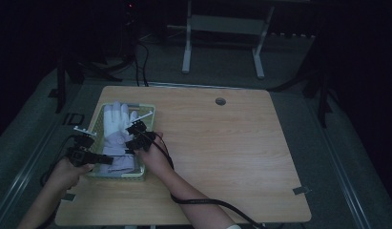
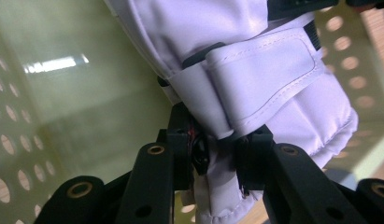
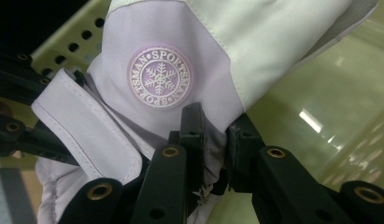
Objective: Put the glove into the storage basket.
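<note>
**Both jaws pinch the glove's cuff over the basket**

The jaws of the left gripper (image 2: 216,149) are closed on a fold of the glove (image 1: 116,131) at its cuff, just under the wide strap (image 2: 259,79); the jaws of the right gripper (image 3: 213,135) clamp another fold of the cuff, below the round snowflake badge (image 3: 159,77). The glove lies lengthwise in the basket (image 1: 149,110), fingers toward the far rim and cuff toward the near rim, where both grippers meet it. The basket sits at the left edge of the table (image 1: 232,143), nearer its far left corner.

Judging by this, the glove is either being set down or about to be lifted: it is in the basket and both grips are on, so what remains is either letting go or hauling it out.

The glove is a padded, quilted ski type, pale lilac with white panels, stitched seams and a smooth sheen. The basket is pale green plastic with rows of round holes in its walls. The table is wood-grained with rounded corners.
</note>
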Available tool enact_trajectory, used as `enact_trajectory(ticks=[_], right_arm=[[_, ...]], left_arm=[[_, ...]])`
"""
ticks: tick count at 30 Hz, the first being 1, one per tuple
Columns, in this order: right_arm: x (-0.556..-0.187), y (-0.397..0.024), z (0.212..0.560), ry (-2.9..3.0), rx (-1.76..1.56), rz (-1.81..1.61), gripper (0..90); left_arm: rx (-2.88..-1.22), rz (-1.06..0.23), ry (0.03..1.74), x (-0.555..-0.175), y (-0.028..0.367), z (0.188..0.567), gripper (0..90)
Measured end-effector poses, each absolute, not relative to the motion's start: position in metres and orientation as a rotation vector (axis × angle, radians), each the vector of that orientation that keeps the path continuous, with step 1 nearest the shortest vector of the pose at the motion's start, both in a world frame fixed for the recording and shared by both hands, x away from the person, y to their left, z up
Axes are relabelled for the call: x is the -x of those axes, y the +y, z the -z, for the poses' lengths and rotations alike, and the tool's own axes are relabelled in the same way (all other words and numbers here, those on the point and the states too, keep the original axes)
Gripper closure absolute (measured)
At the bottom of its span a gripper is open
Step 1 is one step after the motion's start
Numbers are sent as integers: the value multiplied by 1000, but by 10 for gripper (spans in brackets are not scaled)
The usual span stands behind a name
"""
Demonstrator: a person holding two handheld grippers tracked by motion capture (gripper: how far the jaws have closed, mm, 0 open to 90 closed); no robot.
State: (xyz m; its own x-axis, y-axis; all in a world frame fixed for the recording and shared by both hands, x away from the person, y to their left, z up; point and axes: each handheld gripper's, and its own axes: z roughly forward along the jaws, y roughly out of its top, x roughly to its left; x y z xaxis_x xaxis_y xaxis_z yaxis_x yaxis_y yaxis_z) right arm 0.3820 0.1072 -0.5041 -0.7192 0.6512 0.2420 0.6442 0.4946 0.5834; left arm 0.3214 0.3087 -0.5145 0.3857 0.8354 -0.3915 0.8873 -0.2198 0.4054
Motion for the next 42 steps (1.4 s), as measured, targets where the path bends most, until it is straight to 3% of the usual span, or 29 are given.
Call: enact_trajectory(ticks=[4, 16, 20, 24, 30, 34, 37, 42], right_arm=[[-382, 113, 505, 2732, -1166, -973, 738], [-384, 110, 501, 2695, -1157, -970, 465], [-387, 104, 497, 2699, -1132, -1041, 394], [-388, 99, 490, 2691, -1096, -1125, 324], [-387, 89, 478, 2680, -1011, -1193, 191], [-388, 81, 475, 2674, -992, -1210, 176], [-387, 72, 471, 2677, -975, -1228, 166], [-389, 54, 470, 2686, -971, -1228, 166]], left_arm=[[-2100, 118, 1494, -323, 305, 520, 697], [-2131, 108, 1535, -328, 299, 526, 625], [-2100, 51, 1510, -326, 297, 520, 511], [-2060, -14, 1463, -323, 296, 513, 304], [-2003, -227, 1432, -314, 293, 497, 139], [-1941, -225, 1421, -312, 295, 492, 13], [-1900, -302, 1410, -306, 292, 488, 0], [-1884, -296, 1382, -302, 283, 485, 0]])
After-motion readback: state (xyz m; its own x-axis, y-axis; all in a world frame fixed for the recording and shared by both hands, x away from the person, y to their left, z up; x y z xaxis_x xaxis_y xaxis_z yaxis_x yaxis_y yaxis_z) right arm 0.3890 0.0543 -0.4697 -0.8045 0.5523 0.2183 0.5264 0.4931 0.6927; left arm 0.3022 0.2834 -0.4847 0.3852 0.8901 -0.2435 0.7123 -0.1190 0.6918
